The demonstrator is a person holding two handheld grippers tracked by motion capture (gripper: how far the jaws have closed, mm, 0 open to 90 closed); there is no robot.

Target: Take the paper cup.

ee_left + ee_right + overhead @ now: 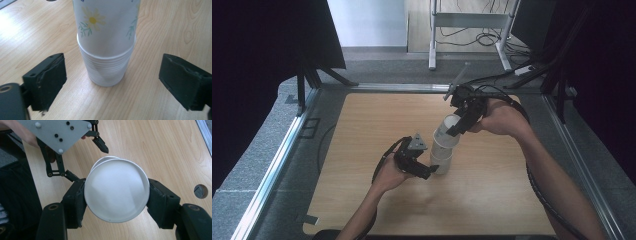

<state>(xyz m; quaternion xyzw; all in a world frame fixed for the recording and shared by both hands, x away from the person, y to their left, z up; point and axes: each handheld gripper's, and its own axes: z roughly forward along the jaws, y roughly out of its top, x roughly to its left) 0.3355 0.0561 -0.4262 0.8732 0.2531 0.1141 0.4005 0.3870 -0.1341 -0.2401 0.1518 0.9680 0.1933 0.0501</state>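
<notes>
A stack [442, 159] of white paper cups stands upright on the wooden table [362, 130], about midway between the left and right edges and a little nearer the near edge than the far one. The top cup [448, 129], printed with yellow daisies and green sprigs, sits partly drawn out of the stack and leans toward the far right corner. The right gripper [455, 128] is clamped on this cup near its rim: in the right gripper view the two black jaws press against opposite sides of the cup [117, 190], whose white inside faces the camera. The left gripper [432, 169] sits low beside the stack on its left, close to the table. Its jaws stand wide apart; in the left gripper view one lies on either side of the stack [106, 68], and neither touches it. That view shows the many nested rims at the base of the stack and the daisy cup [106, 25] rising from them. The person's forearms reach in from the near edge. A round hole [200, 191] is in the table.
</notes>
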